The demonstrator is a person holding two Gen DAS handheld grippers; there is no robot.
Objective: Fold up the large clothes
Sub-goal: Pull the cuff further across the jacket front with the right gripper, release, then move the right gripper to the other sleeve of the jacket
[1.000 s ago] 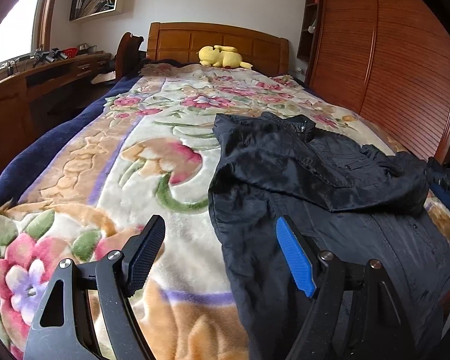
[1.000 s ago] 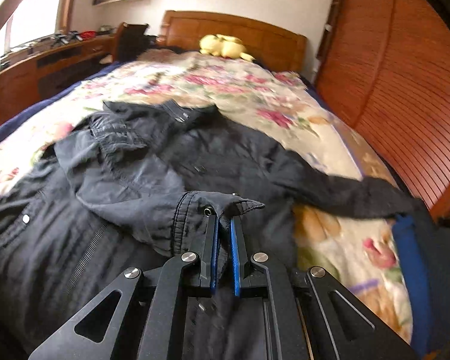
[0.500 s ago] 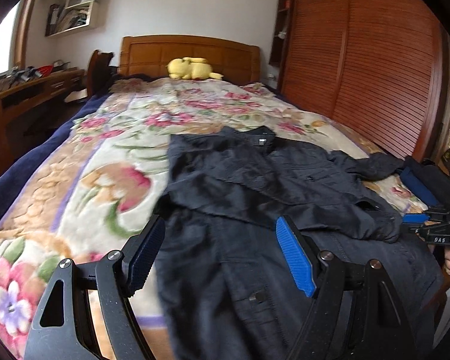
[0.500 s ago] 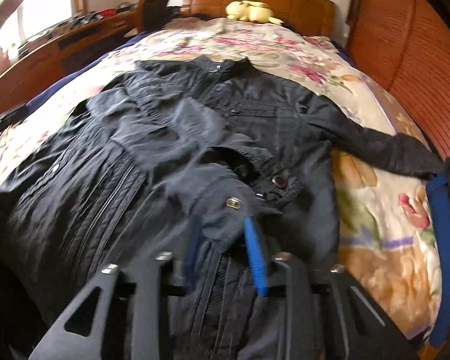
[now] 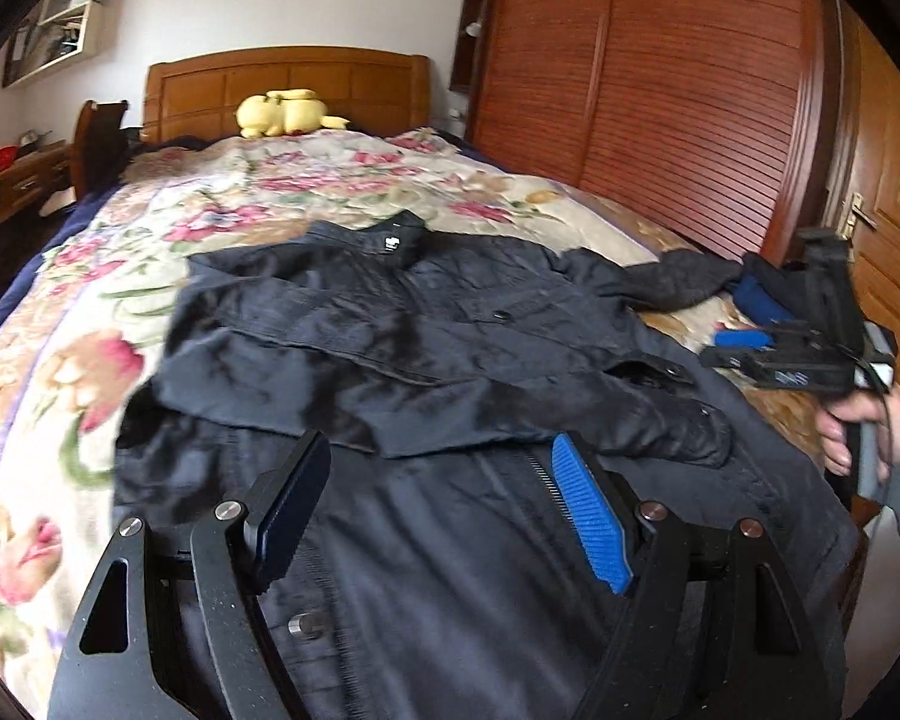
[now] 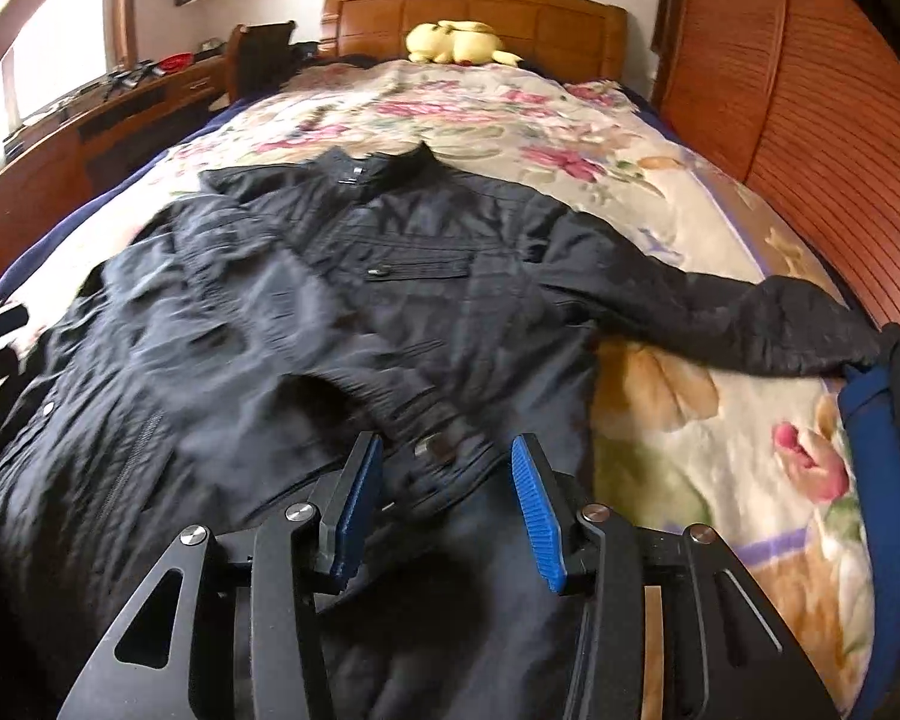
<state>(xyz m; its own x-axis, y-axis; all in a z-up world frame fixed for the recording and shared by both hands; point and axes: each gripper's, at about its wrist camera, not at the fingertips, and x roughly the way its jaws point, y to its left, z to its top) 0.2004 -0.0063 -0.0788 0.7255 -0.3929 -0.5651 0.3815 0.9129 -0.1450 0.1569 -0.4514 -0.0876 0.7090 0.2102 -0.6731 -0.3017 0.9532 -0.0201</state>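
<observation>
Right wrist | right gripper [image 6: 447,501] fingers just parted, released | left gripper [image 5: 444,507] fingers spread, empty | jacket [image 6: 330,312] on bed [image 6: 660,192]

jacket hem: the near edge of the jacket [image 5: 426,360] runs under the left gripper [image 5: 444,516] and out of frame.
far cuff: sleeve end [image 6: 810,330] goes behind a blue-edged dark thing [image 6: 870,420]; cuff not seen.
blur: cloth around the folded cuff [image 6: 444,444] is smeared.
desk items [image 6: 144,69]: too small to identify.
</observation>
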